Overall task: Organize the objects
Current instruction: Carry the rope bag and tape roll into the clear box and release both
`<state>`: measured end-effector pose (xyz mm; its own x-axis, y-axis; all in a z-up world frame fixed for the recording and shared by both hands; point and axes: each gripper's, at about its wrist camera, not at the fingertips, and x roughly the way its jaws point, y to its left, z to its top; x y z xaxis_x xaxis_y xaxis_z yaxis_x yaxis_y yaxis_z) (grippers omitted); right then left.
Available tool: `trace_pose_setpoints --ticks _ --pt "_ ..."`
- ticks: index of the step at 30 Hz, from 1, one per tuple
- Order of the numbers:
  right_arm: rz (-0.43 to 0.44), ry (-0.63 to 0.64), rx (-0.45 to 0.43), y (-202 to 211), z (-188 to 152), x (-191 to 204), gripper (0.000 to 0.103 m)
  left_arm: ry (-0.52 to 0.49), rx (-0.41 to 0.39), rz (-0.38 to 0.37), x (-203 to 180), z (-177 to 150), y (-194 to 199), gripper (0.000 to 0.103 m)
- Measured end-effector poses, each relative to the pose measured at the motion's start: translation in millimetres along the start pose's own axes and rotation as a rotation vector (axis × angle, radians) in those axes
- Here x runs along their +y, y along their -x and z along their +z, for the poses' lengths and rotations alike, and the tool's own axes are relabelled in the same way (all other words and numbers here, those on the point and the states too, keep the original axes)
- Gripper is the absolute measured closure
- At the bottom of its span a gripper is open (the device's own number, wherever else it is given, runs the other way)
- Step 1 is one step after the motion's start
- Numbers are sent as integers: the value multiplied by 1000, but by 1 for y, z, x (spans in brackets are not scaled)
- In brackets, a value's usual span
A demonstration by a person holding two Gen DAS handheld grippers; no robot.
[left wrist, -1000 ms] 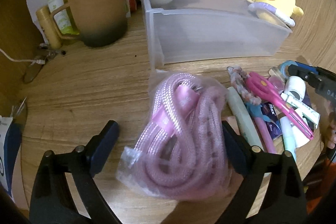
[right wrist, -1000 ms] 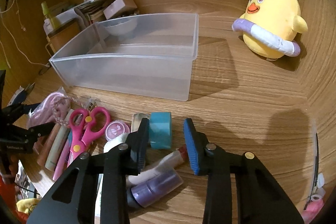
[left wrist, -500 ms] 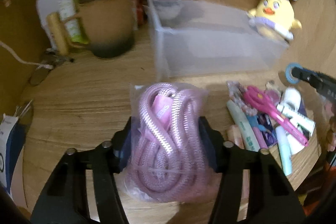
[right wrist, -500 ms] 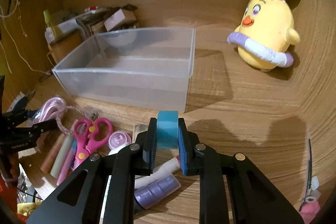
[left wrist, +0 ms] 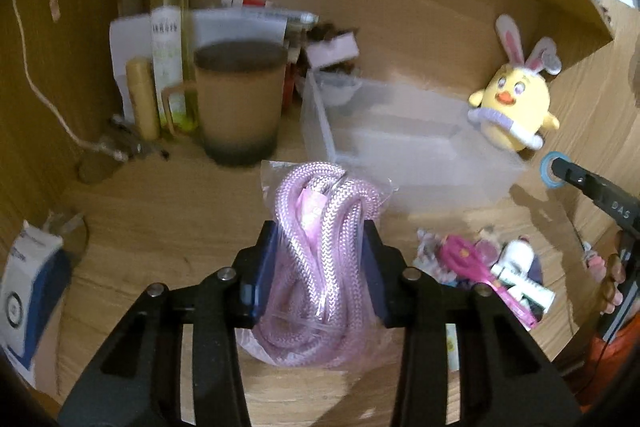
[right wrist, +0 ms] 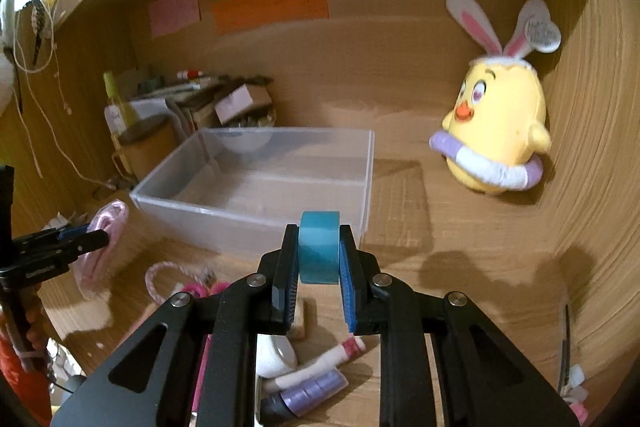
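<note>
Clear bin (right wrist: 256, 223): on the counter (right wrist: 460, 267), nothing visible inside.
Left tool (left wrist: 320, 263): jaws have just been closing, now clamped on the bagged pink rope (left wrist: 320, 227), lifted off the counter.
Right tool (right wrist: 319, 259): squeezed on the blue tape roll (right wrist: 319, 251), held before the bin's near wall.
Brown mug (left wrist: 240, 103): left of the bin, contents unreadable.
Loose pile (right wrist: 304, 379): on the counter below the tools.

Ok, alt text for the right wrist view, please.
The right gripper is shut on a blue tape roll, lifted above the wooden desk before an empty clear plastic bin. A yellow chick plush sits at right; small stationery lies below.
</note>
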<state>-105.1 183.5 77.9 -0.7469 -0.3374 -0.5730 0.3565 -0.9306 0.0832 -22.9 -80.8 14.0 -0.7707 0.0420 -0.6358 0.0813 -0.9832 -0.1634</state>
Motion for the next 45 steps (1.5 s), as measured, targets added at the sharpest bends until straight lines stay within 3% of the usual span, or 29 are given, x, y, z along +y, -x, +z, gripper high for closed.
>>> trace_pose_setpoints --ticks 12,19,27,29,31,39,41,45 --pt "9 10 -44 -12 34 3 87 -47 -94 -60 -17 63 8 63" --pt "4 30 10 -45 48 4 87 -86 -42 -68 -33 96 -30 63" --pt "8 65 120 -94 50 12 87 -129 50 -49 -45 112 -85 63" --pt "14 69 154 -105 50 11 87 -143 63 -52 -48 114 -94 68" --pt "15 76 186 -116 49 11 87 -163 89 -67 -53 116 -104 88" --pt "12 107 267 -141 43 15 87 -220 141 -80 -65 111 -123 88" --pt "13 107 279 -144 43 16 86 -229 141 -83 -66 109 -119 87" --pt "19 119 290 -143 43 19 83 -227 123 -84 -67 105 -106 56"
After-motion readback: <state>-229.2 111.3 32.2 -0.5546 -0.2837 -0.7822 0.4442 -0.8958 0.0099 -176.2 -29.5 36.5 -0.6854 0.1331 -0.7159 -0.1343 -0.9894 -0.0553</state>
